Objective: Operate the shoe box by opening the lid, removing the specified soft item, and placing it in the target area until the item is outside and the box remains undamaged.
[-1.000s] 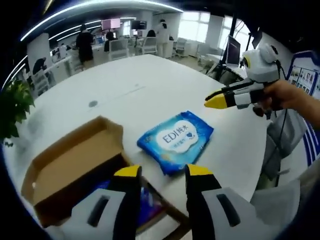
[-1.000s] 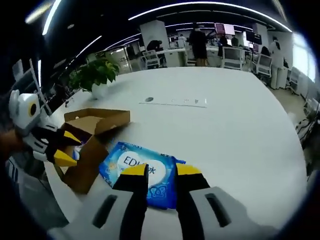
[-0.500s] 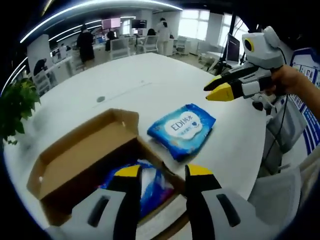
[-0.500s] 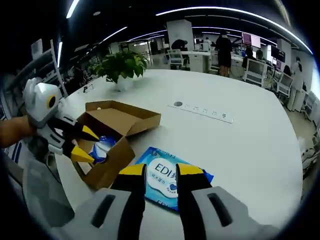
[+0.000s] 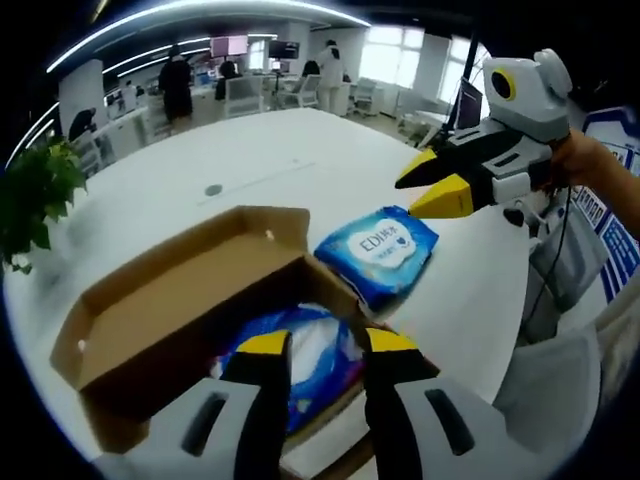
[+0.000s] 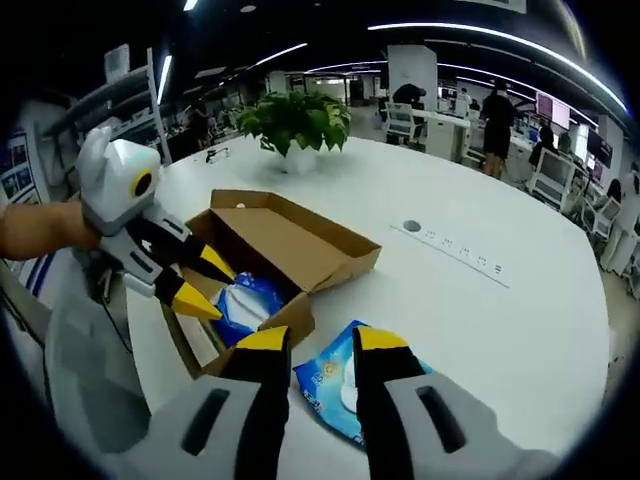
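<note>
Since the earlier frames, the left gripper (image 5: 318,345) has been brought closer over the open brown cardboard shoe box (image 5: 175,310), and the right gripper (image 6: 310,342) has been drawn back from the blue plastic wipes pack (image 5: 378,251) lying on the round white table (image 5: 260,170). In the left gripper view, the yellow-tipped jaws are seen narrowly parted with nothing between them, poised above a second blue-and-white soft pack (image 5: 300,355) that lies inside the box. The box lid is folded back and open. The right gripper is seen at the upper right of that view, held in a hand (image 5: 590,165), its jaws slightly apart and empty, above and just beside the wipes pack. In the right gripper view, the jaws are narrowly parted and empty above the wipes pack (image 6: 335,385), which rests on the table just beside the box (image 6: 285,255). The left gripper (image 6: 195,285) is seen hovering at the box opening, over the pack inside (image 6: 248,302). A green potted plant (image 6: 295,125) stands farther back on the table (image 6: 480,300).
</note>
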The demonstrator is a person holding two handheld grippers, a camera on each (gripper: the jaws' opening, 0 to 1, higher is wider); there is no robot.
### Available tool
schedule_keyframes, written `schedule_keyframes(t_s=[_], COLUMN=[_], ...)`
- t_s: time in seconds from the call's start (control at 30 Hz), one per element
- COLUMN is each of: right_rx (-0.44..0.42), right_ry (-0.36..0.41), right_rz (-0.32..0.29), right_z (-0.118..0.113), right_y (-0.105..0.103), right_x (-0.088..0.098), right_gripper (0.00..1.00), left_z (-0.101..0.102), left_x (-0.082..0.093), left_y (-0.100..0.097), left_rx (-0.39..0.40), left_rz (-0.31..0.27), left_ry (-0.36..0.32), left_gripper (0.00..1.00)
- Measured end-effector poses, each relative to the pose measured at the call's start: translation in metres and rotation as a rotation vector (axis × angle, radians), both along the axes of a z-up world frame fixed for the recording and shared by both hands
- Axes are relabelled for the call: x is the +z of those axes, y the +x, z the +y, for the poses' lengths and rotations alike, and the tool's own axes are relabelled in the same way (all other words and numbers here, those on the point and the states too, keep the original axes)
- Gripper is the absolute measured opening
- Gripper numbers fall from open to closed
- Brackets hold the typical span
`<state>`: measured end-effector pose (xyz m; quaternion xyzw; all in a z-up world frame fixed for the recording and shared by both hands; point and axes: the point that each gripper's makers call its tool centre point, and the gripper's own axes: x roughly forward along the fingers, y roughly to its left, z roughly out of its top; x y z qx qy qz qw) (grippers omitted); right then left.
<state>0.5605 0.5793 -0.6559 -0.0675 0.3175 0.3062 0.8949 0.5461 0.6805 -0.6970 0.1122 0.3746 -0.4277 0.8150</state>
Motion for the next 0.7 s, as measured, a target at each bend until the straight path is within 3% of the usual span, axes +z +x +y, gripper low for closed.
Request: schedule_keyframes(t_s=[0.7], right_rx=[0.195], right_ry=[-0.079], right_rz=[0.033], right_z=[0.062], right_y=[0.009], right_x=[-0.029], right_gripper=[0.2], left_z=[0.004], left_x=[-0.031], left_y=[-0.006], left_rx=[-0.137], left_rz=[0.06], left_ry=[-0.016], left_gripper=[0.19])
